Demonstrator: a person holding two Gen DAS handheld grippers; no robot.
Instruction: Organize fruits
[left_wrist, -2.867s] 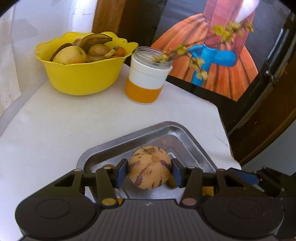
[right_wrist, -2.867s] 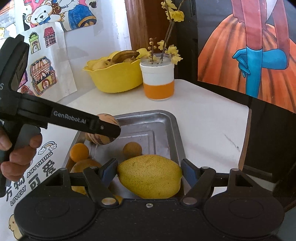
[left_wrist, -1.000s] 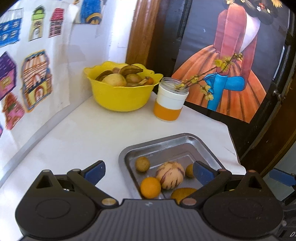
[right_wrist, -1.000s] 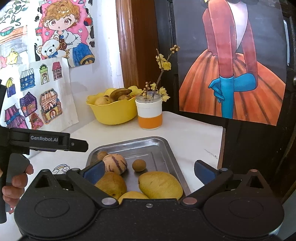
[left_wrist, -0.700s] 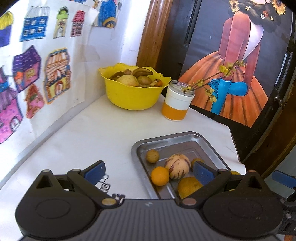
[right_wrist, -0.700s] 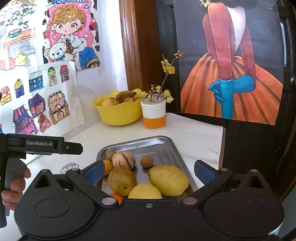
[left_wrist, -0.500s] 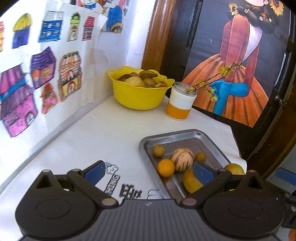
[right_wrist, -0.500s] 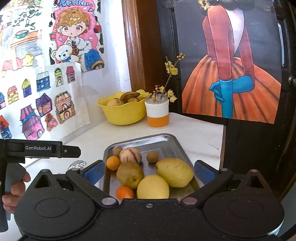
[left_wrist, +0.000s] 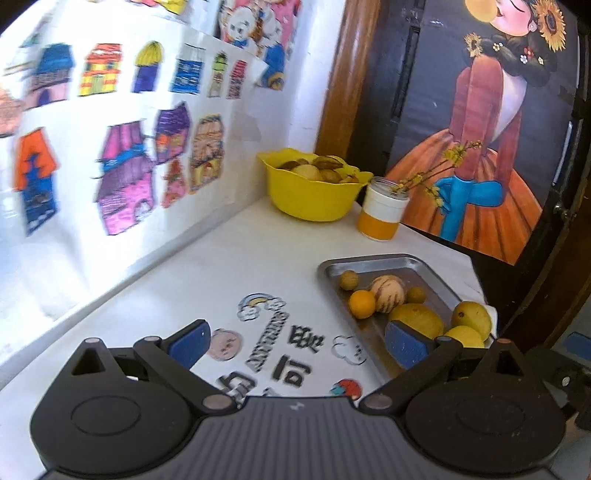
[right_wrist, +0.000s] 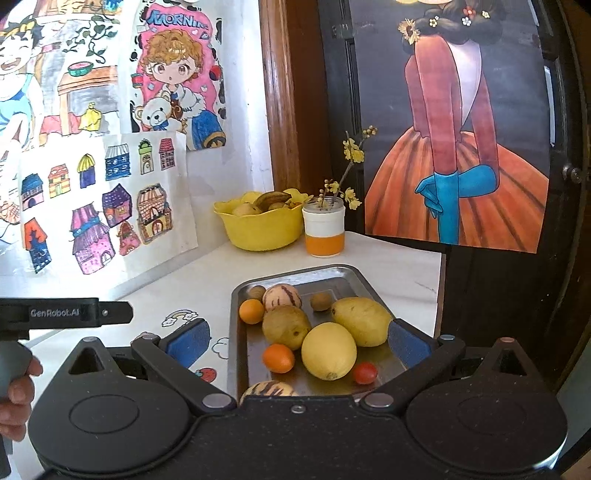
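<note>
Both grippers are spread wide with nothing between their blue pads: the left gripper (left_wrist: 297, 341) hangs over the printed table top, its right pad (left_wrist: 404, 347) overlapping the near left edge of the tray (left_wrist: 369, 261), so the fruit lies ahead and to the right of its fingers. The right gripper (right_wrist: 298, 339) frames the tray (right_wrist: 295, 275), with a lemon (right_wrist: 328, 350), a pear (right_wrist: 362, 320), a brownish fruit (right_wrist: 286, 326), a small orange (right_wrist: 279, 357) and a cherry tomato (right_wrist: 365, 373) between its fingers, and a striped melon (right_wrist: 282, 297) and another orange (right_wrist: 251, 311) just beyond. The yellow bowl (right_wrist: 262, 229) of fruit and a jar (right_wrist: 324, 230) stand well ahead of both, side by side at the far wall.
</note>
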